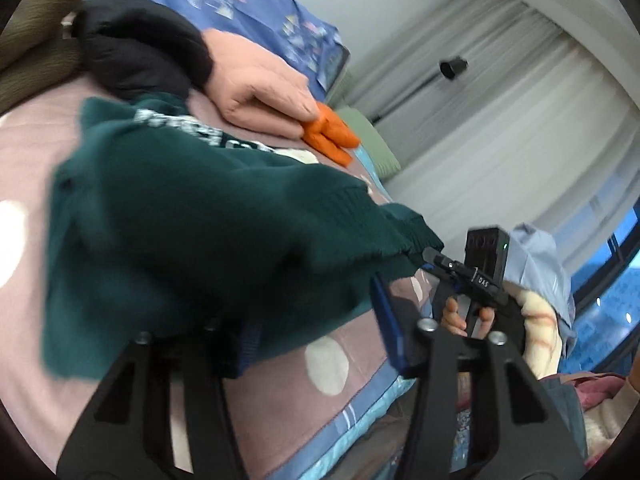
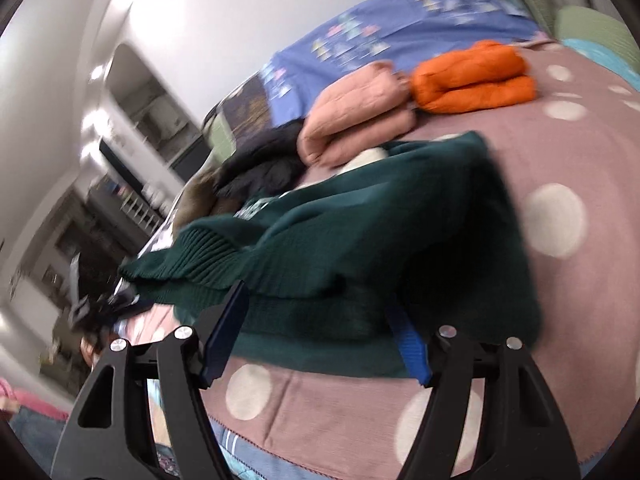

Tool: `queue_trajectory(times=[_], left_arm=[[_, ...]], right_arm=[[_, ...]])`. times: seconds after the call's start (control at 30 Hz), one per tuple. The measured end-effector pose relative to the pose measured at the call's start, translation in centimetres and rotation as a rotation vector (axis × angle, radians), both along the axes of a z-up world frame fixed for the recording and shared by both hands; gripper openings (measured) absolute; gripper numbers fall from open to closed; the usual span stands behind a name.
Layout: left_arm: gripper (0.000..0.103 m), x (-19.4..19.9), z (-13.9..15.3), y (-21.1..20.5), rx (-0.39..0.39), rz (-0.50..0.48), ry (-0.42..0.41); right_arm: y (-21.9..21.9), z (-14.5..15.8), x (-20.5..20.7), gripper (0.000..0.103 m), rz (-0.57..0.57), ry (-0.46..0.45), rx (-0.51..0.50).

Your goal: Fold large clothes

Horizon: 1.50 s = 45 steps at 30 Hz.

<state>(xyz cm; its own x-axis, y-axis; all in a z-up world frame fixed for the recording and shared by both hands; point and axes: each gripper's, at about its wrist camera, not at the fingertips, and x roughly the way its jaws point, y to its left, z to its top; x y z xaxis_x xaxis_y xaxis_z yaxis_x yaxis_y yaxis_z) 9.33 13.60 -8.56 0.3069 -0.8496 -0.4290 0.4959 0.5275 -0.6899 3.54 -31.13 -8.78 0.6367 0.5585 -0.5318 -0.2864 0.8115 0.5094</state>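
Observation:
A dark green knit sweater (image 1: 192, 232) with white lettering lies bunched on the pink dotted bedspread (image 1: 280, 396). It also shows in the right wrist view (image 2: 380, 232). My left gripper (image 1: 312, 320) is open, its fingers wide apart over the sweater's near edge; the left finger is partly hidden under the cloth. My right gripper (image 2: 320, 328) is open, its blue-padded fingers (image 2: 226, 336) spread at the sweater's near hem. The right gripper also shows in the left wrist view (image 1: 468, 272), next to the ribbed cuff.
Folded clothes lie at the head of the bed: a peach garment (image 2: 356, 116), an orange one (image 2: 472, 78) and a black one (image 2: 264, 168). A blue patterned pillow (image 2: 400, 28) lies behind them. White curtains (image 1: 500, 120) hang past the bed's edge.

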Motion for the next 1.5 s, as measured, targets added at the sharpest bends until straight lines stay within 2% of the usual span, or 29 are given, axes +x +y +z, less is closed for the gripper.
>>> queue_trajectory(times=[0.07,0.13,0.23,0.27,0.33,0.37,0.43,0.53,0.57,0.63,0.67,0.73,0.77,0.8,0.83,0.87,0.9,0.93,0.97,1.03,1.07,1.13,1.2,1.3,1.4,1.47,1.5], left_arm=[[0.048,1.6,0.7,-1.7,0.041,-0.007,-0.031],[0.049,3.8,2.2,-2.9,0.064,0.019,-0.079],[0.057,6.8,4.2,-2.9,0.072,0.130,-0.136],[0.064,7.8,4.8,-2.5,0.089,0.196,-0.162],[0.066,9.2,5.4,-1.9,0.118,0.276,-0.184],[0.066,9.9,5.5,-1.8,0.122,0.287,-0.182],[0.068,10.8,5.1,-2.1,0.165,0.283,-0.189],[0.069,12.1,3.4,-3.8,0.371,0.302,-0.225],[0.070,12.7,2.4,-4.0,0.418,0.300,-0.210],[0.070,13.7,1.0,-3.7,0.466,0.314,-0.173],[0.070,14.0,0.5,-3.4,0.473,0.317,-0.165],[0.071,14.7,0.1,-2.8,0.477,0.323,-0.162],[0.072,14.8,0.0,-2.7,0.484,0.326,-0.169],[0.072,15.0,-0.3,-2.9,0.502,0.325,-0.183],[0.065,15.2,-0.6,-3.4,0.547,0.327,-0.205],[0.048,15.3,-1.1,-4.1,0.636,0.338,-0.242],[0.041,15.8,-1.8,-4.8,0.734,0.362,-0.276],[0.036,16.0,-2.1,-4.9,0.793,0.382,-0.291],[0.036,16.6,-3.0,-4.8,0.842,0.412,-0.282],[0.037,17.8,-4.2,-4.3,0.832,0.439,-0.220],[0.037,17.9,-4.4,-4.0,0.831,0.446,-0.206],[0.037,17.7,-4.2,-3.6,0.844,0.469,-0.196],[0.037,17.1,-4.1,-3.0,0.857,0.491,-0.203],[0.037,15.8,-2.9,-1.8,0.816,0.517,-0.186],[0.034,13.9,0.2,-1.6,0.702,0.527,-0.205],[0.035,12.7,2.9,-2.8,0.584,0.489,-0.258],[0.037,12.2,3.7,-3.6,0.559,0.466,-0.281]], right_arm=[[0.6,0.9,1.0,0.070,0.003,-0.030,-0.015],[-0.1,2.6,2.8,0.070,-0.038,-0.081,0.027],[-2.0,4.7,5.6,0.070,-0.163,-0.131,0.079],[-2.6,5.3,6.8,0.070,-0.211,-0.134,0.064],[-2.5,5.6,8.3,0.070,-0.275,-0.116,-0.021],[-2.2,5.6,8.8,0.070,-0.292,-0.107,-0.070],[-0.7,4.9,10.1,0.070,-0.276,-0.090,-0.182],[1.2,2.6,12.2,0.070,-0.276,-0.053,-0.402],[1.2,2.1,13.0,0.070,-0.277,-0.042,-0.440],[0.2,0.2,14.7,0.071,-0.262,0.004,-0.467],[-0.4,-0.6,15.3,0.075,-0.253,0.034,-0.460],[-1.9,-2.0,16.4,0.075,-0.225,0.060,-0.394],[-2.2,-2.4,16.8,0.071,-0.209,0.066,-0.363],[-2.2,-2.5,16.8,0.059,-0.194,0.068,-0.346],[-2.0,-2.7,17.0,0.034,-0.187,0.078,-0.355],[-2.0,-2.6,16.9,0.025,-0.202,0.082,-0.368],[-1.8,-2.2,16.8,0.022,-0.219,0.075,-0.366],[-1.8,-1.9,16.6,0.017,-0.247,0.065,-0.369],[-2.2,-1.9,16.4,0.016,-0.295,0.064,-0.388],[-2.6,-3.0,17.3,0.016,-0.333,0.106,-0.426],[-3.0,-4.5,18.0,0.016,-0.335,0.148,-0.415],[-2.5,-5.4,18.1,0.020,-0.332,0.143,-0.464],[-1.3,-4.5,17.6,0.026,-0.354,0.113,-0.555],[-0.3,-2.2,16.0,0.041,-0.409,0.070,-0.663],[0.8,0.4,14.2,0.043,-0.420,-0.025,-0.654],[2.6,2.3,13.6,0.050,-0.359,-0.073,-0.570],[3.4,2.9,13.6,0.050,-0.323,-0.084,-0.525]])
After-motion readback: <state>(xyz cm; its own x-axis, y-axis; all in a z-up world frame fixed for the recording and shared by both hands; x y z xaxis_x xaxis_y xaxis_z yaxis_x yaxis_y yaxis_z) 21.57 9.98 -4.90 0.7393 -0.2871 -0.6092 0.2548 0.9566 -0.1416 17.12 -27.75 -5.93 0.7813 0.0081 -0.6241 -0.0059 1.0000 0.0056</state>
